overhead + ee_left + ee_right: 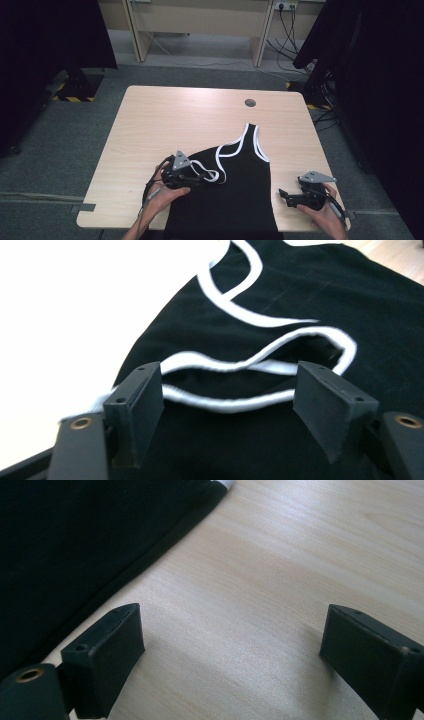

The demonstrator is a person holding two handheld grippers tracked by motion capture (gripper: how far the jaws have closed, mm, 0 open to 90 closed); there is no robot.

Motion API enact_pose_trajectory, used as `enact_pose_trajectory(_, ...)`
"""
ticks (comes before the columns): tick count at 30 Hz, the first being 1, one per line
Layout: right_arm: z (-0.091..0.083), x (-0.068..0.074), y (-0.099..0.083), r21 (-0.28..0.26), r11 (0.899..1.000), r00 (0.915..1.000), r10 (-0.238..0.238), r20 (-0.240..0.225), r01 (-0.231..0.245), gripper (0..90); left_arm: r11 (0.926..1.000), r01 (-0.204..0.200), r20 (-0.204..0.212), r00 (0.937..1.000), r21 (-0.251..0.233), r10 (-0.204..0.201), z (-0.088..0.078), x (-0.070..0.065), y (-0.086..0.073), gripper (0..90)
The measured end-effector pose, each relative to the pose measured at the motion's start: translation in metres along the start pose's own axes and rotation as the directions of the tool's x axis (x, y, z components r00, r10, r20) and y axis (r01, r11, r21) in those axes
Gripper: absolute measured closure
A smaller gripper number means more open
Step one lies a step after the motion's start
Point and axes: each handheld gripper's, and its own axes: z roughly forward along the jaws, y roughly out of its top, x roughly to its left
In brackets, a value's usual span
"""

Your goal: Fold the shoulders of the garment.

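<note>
- Your left hand-held gripper [196, 176] stands open over the black top's [235, 190] white trim.
- Your right hand-held gripper [284, 196] gapes empty, lower right.
- Pale wood tabletop [175, 120]; grey carpet [60, 135] surrounds it.

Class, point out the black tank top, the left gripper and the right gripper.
black tank top [240, 190], high view, on its body.
left gripper [200, 176], high view, between its jaw tips.
right gripper [283, 196], high view, between its jaw tips.

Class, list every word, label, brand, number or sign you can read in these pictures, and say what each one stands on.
None: no readable text on the black top, its white trim, the table or either tool.
Floor tape: yellow and black hazard stripes, a sign without words.
</note>
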Motion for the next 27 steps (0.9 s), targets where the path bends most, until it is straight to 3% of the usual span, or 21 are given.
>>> enact_pose_trajectory(8,0.0,0.0,0.0,0.0,1.0,1.0,0.002,0.0,-0.002,10.6,0.9991,0.02,0.004,0.9998,0.038,-0.02,-0.001,0.008,-0.02,18.5)
enact_pose_trajectory(14,0.0,0.0,0.0,0.0,1.0,1.0,0.001,0.0,-0.001,10.6,0.9986,0.001,0.009,1.0,0.053,-0.001,-0.01,0.011,-0.027,14.8)
enact_pose_trajectory(17,0.0,0.0,0.0,0.0,1.0,1.0,0.002,0.0,-0.002,10.6,0.9984,0.01,0.009,0.9999,0.056,-0.011,-0.015,0.013,-0.033,13.9)
enact_pose_trajectory(19,0.0,0.0,0.0,-0.001,1.0,1.0,0.0,0.0,0.0,10.6,0.997,0.014,0.002,0.9999,0.076,-0.014,-0.014,0.012,-0.038,13.6)
enact_pose_trajectory(22,0.0,0.0,0.0,-0.001,1.0,1.0,0.0,0.001,0.0,10.6,0.9967,-0.01,-0.017,0.9998,0.08,0.012,-0.016,0.009,-0.042,13.1)
enact_pose_trajectory(25,0.0,0.0,0.0,-0.001,1.0,1.0,-0.001,0.0,0.001,10.5,0.995,0.0,-0.064,0.9979,0.1,0.007,-0.016,0.008,-0.042,10.0)
enact_pose_trajectory(27,0.0,0.0,0.0,-0.001,1.0,1.0,-0.001,0.0,0.001,10.6,0.9946,0.011,-0.056,0.9984,0.103,-0.005,-0.015,0.009,-0.042,9.7)
